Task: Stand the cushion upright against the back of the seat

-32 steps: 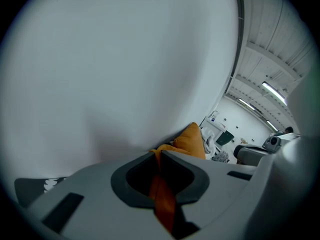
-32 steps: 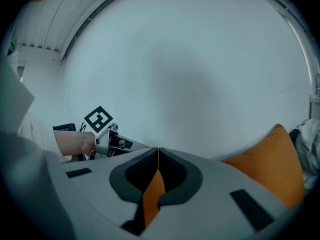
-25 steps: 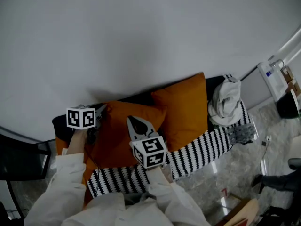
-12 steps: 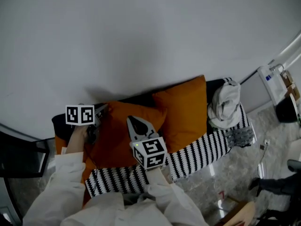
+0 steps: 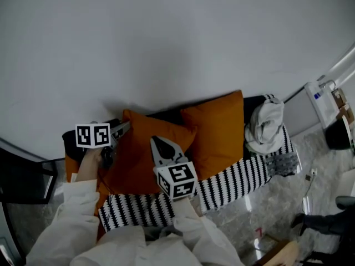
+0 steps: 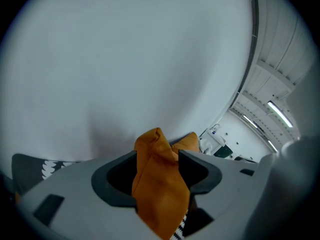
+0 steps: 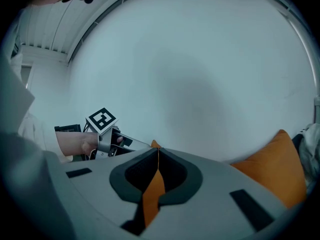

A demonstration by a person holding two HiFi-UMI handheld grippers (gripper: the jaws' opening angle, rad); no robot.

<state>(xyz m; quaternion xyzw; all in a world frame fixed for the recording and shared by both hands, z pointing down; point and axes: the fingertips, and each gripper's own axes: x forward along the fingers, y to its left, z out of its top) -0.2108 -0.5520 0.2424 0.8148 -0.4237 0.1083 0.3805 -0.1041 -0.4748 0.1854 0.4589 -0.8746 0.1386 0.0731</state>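
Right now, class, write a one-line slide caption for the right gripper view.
Right claw shut on the edge of an orange cushion; second orange cushion at right, pale wall behind.

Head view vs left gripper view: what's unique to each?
Head view only: right tongs, the person's white sleeves, glossy grey floor. Left gripper view only: orange fabric cushion's corner bunched between the left tongs' opening jaws, ceiling light strips. Both: that cushion, black-and-white striped seat cover, plain white wall.
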